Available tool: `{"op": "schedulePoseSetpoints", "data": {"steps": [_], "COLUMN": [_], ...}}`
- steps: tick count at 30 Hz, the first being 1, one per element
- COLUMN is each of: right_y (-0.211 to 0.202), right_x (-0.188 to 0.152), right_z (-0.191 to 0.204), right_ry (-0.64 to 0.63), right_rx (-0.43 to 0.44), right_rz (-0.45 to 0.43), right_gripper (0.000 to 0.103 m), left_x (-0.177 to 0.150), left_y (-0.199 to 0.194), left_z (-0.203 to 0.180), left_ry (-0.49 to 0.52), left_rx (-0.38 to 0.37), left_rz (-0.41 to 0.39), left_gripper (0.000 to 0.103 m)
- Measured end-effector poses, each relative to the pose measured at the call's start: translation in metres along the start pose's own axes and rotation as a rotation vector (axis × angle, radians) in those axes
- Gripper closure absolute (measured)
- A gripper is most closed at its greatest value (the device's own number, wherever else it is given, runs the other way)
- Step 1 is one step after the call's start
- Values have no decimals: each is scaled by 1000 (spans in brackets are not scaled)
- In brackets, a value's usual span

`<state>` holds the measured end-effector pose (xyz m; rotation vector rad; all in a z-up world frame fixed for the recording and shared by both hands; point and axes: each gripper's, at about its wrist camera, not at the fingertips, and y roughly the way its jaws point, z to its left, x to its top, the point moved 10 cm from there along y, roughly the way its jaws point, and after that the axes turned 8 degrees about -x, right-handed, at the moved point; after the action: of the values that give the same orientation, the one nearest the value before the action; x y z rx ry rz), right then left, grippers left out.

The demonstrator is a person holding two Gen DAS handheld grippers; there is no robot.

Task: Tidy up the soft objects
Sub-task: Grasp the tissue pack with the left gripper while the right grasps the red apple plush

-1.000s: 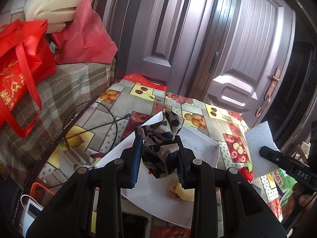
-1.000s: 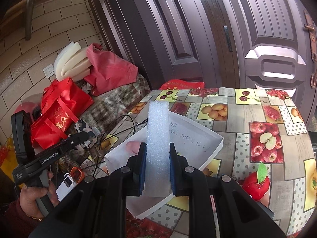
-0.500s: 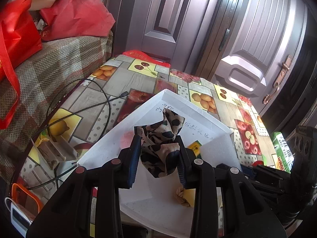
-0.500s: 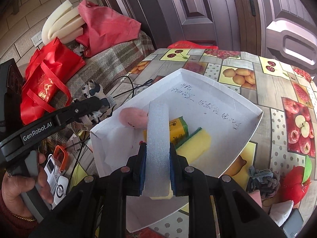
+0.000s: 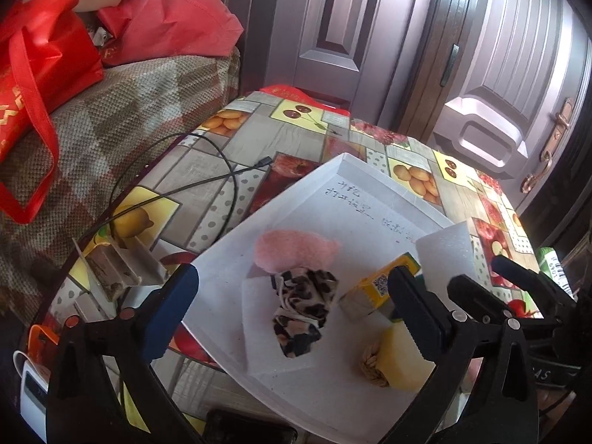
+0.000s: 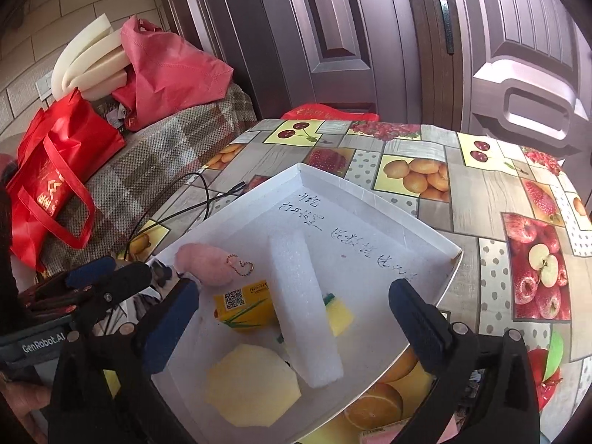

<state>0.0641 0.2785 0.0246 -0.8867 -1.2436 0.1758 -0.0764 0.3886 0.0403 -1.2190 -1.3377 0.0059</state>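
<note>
Leopard-print cloth is lying crumpled inside the white tray, partly on a thin white foam sheet, its longer axis running from the tray's middle toward the near rim. Just beyond it a pink plush is sitting, touching the cloth's far end. In the right wrist view a white foam bar is lying in the same tray, long axis running from the handwritten far wall toward the near edge, leaning over a yellow carton and a yellow-green sponge; a pale yellow foam disc is resting beside its near end.

The left hand-held gripper is hovering over the tray with its fingers spread wide, nothing between them. The right hand-held gripper is likewise spread wide above the foam bar, not pinching it.

The far half of the tray floor, under the handwriting, is lying bare, giving open room there. The tray is sitting on the fruit-patterned surface, its near corner appearing to reach past the surface's edge. A black cable is trailing across the surface to the tray's left, and red bags are sitting on a checked blanket further left.
</note>
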Motion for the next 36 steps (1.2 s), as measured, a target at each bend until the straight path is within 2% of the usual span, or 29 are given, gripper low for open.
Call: {"op": "schedulePoseSetpoints", "data": {"steps": [6,12,14,16,18,20,22,24,26,28,32,36], "right_y": [-19,-48,-65,-92,-124,-152,-166,-168,-170,-175,-184,-201], "right_x": [-13,-14,-9,0,8,12,8,-12,-40,-66,-107,-121], "right_z": [-3,-2,-11,-30,-61,-97,-131,-167,-202,-222,-239,-256], "right_ry": [3,-7,14,60,122,200,292,423,520,564,599,596], "right_rx": [-21,-35,-52,-90,-134,-168,-114,-66,-138,-194,-238,-280], "right_rz": [-28,-73,-122,-208,-298,-363,-361,-280,-236,-216,-162,-169], "right_gripper": [0,0,0,0,0,0,0,0,0,0,0,0], "left_x": [-1,-1,-2,-2,-1,-2,-6,-16,-35,-61,-112,-136], "left_y": [-16,-34,-40,-48,-54,-58,-59,-56,-47,-35,-1,28], "left_z": [11,1,-6,-14,-27,-47,-71,-100,-130,-161,-203,-225], "left_ry": [-19,-18,-11,0,18,45,76,121,191,287,480,557], "left_rx": [27,0,-16,-39,-80,-170,-251,-320,-372,-404,-380,-344], "left_rz": [-46,-64,-72,-82,-91,-89,-76,-39,29,110,272,355], "left_gripper": [0,0,0,0,0,0,0,0,0,0,0,0]}}
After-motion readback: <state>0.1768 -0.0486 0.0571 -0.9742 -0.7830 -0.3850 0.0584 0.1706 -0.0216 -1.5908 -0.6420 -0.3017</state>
